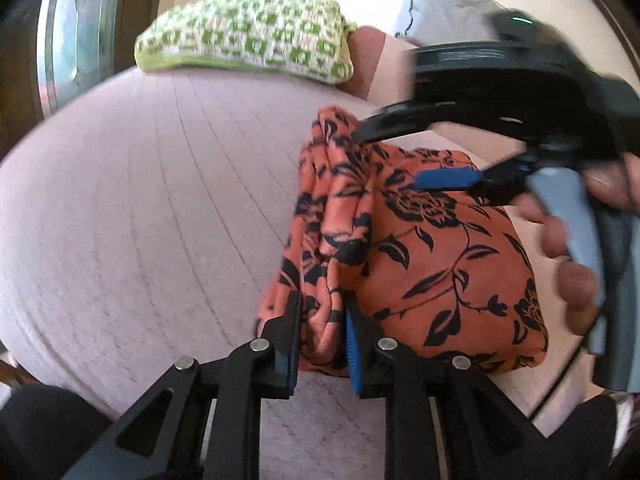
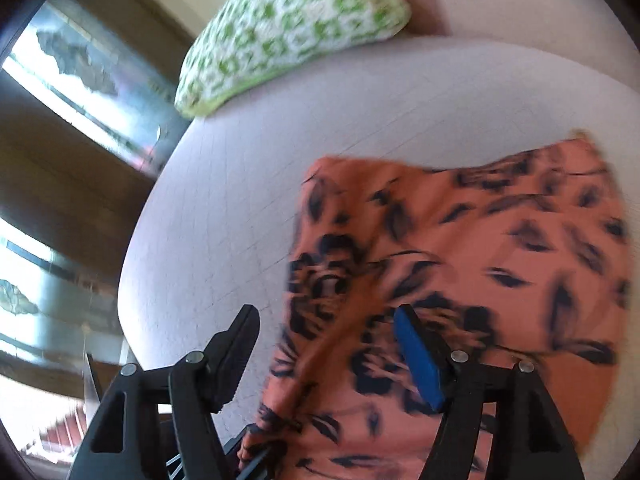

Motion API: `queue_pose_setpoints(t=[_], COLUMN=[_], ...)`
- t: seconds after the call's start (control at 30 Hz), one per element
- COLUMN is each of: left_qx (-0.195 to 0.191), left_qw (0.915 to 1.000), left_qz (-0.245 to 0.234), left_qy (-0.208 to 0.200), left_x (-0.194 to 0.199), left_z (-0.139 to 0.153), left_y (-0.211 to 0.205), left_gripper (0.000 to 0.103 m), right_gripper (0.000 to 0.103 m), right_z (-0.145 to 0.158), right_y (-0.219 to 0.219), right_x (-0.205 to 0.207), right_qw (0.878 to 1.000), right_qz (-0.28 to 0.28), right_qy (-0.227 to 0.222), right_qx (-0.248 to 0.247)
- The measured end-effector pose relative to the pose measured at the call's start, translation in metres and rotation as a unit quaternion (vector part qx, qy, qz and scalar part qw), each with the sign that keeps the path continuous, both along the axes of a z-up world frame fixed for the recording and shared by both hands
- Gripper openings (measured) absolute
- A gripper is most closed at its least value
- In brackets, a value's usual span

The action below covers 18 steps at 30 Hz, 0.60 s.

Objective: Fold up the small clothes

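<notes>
An orange garment with a black flower print point(image 1: 432, 248) lies partly folded on a pale pink quilted couch seat point(image 1: 140, 208). My left gripper point(image 1: 322, 320) is shut on a bunched fold at the garment's near left edge. My right gripper point(image 1: 384, 156) shows in the left wrist view above the garment's far part, jaws apart, one blue pad point(image 1: 448, 180) over the cloth. In the right wrist view the right gripper point(image 2: 326, 328) is open with the blurred garment point(image 2: 480, 260) between and beyond its fingers, nothing pinched.
A green and white knitted cushion point(image 1: 248, 36) rests at the back of the seat, also in the right wrist view point(image 2: 292, 28). A grey cloth point(image 1: 444, 0) lies at the far right. A window point(image 2: 60, 128) and the seat's left edge are to the left.
</notes>
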State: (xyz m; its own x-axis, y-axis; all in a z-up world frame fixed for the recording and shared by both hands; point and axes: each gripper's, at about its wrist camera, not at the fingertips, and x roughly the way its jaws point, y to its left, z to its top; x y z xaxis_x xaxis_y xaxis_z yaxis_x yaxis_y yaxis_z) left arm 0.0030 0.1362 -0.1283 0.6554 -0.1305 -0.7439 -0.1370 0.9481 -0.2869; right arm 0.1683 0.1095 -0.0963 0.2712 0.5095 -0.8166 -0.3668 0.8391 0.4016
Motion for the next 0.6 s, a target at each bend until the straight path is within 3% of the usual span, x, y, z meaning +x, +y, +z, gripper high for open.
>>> queue_pose_setpoints(t=[0.07,0.17,0.23,0.33,0.6], left_qx=[-0.058,-0.156,-0.189,-0.177,-0.163], left_qw=[0.9983,0.9875,0.9815,0.9837,0.9855], left_qz=[0.002,0.009,0.014,0.010,0.010], left_qy=[0.004,0.021,0.026,0.027,0.046], left_x=[0.001,0.004,0.005,0.005,0.004], left_z=[-0.003,-0.013,-0.016,-0.012,-0.010], left_y=[0.011,0.033,0.040,0.036,0.029], left_gripper=[0.020,0.020,0.019,0.019,0.025], right_gripper=[0.073,0.073,0.073,0.073,0.076], right_z=[0.005,0.009,0.008,0.002,-0.039], right_y=[-0.029,-0.070,-0.085,-0.119,-0.146], right_x=[-0.011,-0.038,-0.057,-0.085,-0.093], right_qw=[1.000,0.998,0.998,0.997,0.991], right_qz=[-0.021,-0.041,-0.043,-0.052,-0.069], right_qy=[-0.001,-0.005,-0.004,-0.002,0.034], right_qx=[0.017,0.043,0.048,0.062,0.114])
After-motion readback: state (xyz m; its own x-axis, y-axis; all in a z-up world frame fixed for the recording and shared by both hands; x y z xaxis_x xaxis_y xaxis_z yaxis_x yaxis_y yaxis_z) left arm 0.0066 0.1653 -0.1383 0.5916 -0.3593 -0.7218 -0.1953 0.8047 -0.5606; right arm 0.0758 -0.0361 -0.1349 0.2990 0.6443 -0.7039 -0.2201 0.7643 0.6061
